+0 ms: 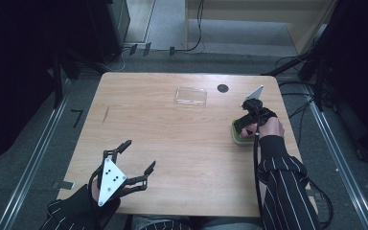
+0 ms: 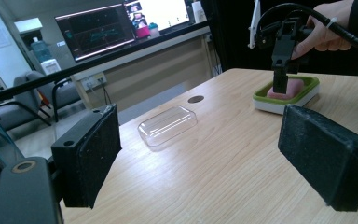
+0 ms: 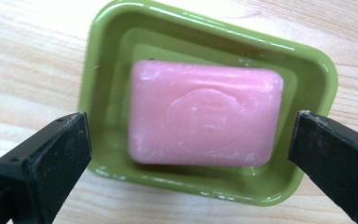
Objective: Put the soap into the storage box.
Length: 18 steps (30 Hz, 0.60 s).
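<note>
A pink bar of soap [image 3: 205, 114] lies in a green soap dish [image 3: 98, 70] with a white base, at the table's right side [image 1: 237, 136]. My right gripper [image 3: 191, 140] points straight down over it. It is open, with one jaw beyond each short end of the bar and nothing held. The left gripper view shows that gripper [image 2: 282, 51] in a hand just above the soap [image 2: 292, 87]. My left gripper [image 1: 138, 155] hovers low over the near left of the table, open and empty [image 2: 200, 158].
A clear plastic lid [image 1: 190, 96] lies flat at the table's far middle [image 2: 168, 125]. A round black grommet [image 1: 223, 88] sits in the tabletop just right of it. Bare wood lies between the lid, the dish and my left gripper.
</note>
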Tool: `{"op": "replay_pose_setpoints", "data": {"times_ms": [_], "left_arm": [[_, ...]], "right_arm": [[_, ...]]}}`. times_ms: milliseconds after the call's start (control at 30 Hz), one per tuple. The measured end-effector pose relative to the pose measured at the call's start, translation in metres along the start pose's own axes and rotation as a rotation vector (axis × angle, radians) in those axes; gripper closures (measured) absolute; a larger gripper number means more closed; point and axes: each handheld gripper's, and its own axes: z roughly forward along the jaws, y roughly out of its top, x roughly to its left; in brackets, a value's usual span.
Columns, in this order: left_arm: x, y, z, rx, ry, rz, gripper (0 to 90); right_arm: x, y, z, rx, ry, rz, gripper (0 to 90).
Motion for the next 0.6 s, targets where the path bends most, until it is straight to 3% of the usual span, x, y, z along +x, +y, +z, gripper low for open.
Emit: {"op": "replay_pose_setpoints", "data": {"times_ms": [233, 600], "left_arm": [[0.0, 0.0, -0.001, -0.002, 0.002, 0.0, 13.6], [-0.001, 0.001, 0.0, -0.003, -0.003, 0.001, 13.7]], "right_arm": [[0.007, -0.007, -0.01, 0.002, -0.001, -0.041, 0.0], [0.019, -0.032, -0.034, -0.019, -0.017, -0.113, 0.1]]}}
